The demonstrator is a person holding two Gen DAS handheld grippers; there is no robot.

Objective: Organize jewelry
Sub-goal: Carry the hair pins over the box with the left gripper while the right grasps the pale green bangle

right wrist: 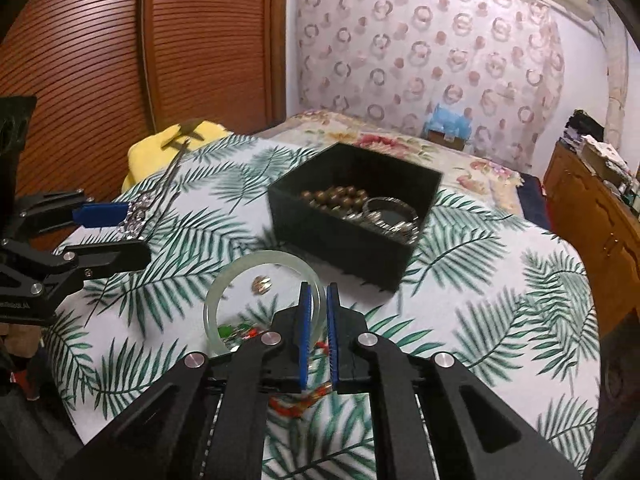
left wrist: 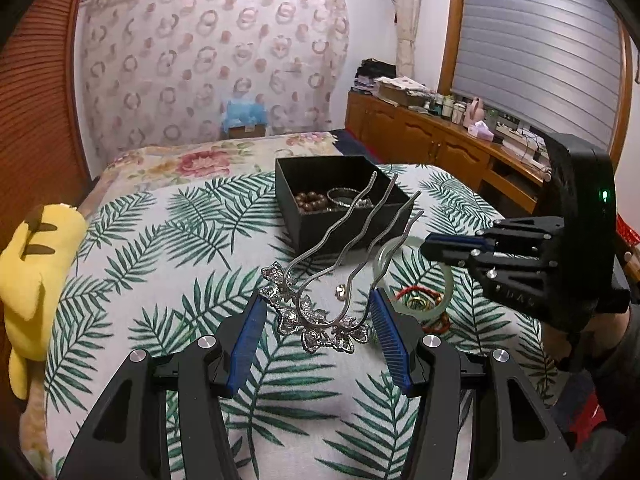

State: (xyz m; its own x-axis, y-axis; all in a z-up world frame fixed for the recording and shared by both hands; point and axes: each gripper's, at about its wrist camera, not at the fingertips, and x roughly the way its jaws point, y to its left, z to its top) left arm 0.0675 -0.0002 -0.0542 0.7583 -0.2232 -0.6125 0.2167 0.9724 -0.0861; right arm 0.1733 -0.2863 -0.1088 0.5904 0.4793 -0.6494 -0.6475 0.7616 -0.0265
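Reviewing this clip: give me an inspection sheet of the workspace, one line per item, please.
Surface: bed with palm-leaf cover, soft and uneven.
Job's things: black box open, holding brown beads and silver bangles; silver hair comb between the left gripper's pads; pale jade bangle; small gold piece and a red corded piece loose on the cover.
Clutter: yellow plush toy at the bed's edge.
Grippers: left gripper holds the comb, prongs toward the box; right gripper shut on the bangle's rim.
Cables: nothing seen.
Surroundings: wooden louvred doors, patterned curtain, cluttered sideboard.
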